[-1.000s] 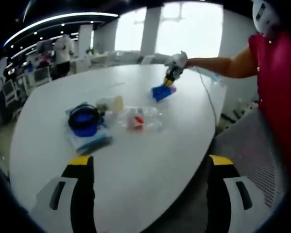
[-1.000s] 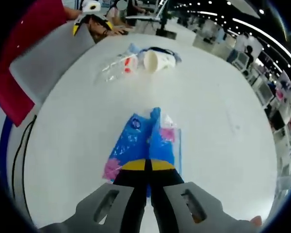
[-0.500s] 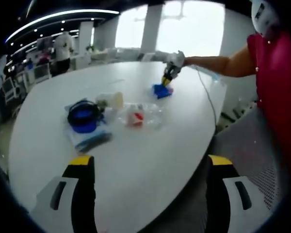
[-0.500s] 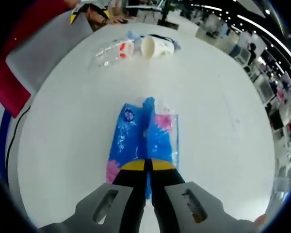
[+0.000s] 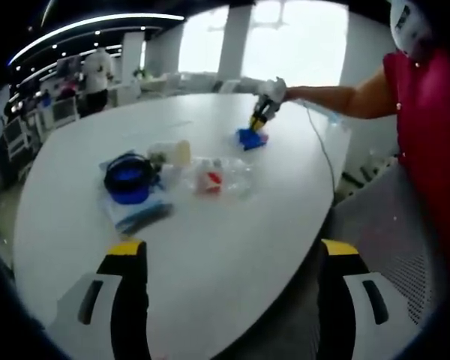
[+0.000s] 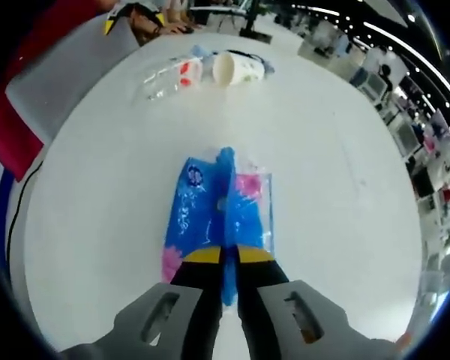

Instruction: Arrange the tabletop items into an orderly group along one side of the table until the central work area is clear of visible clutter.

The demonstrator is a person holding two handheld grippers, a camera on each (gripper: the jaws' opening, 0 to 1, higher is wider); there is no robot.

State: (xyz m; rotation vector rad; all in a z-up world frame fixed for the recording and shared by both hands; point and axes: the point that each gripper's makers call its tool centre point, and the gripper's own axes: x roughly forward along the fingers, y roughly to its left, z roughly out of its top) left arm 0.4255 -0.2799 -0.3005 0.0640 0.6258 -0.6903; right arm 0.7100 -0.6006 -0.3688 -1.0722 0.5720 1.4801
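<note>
In the left gripper view my left fingers (image 5: pixel 229 274) stand apart above the counter (image 5: pixel 210 240) near the bottle (image 5: pixel 217 178), and in the right gripper view my right fingers (image 6: pixel 227 259) clamp the blue bag (image 6: pixel 217 210) lying mid-counter.

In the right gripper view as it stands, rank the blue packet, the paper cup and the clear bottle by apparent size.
1. Blue packet, largest by far, though it sits nearest the camera in the right gripper.
2. Clear bottle and paper cup: lying side by side farther off, they look alike; no firm order.
</note>
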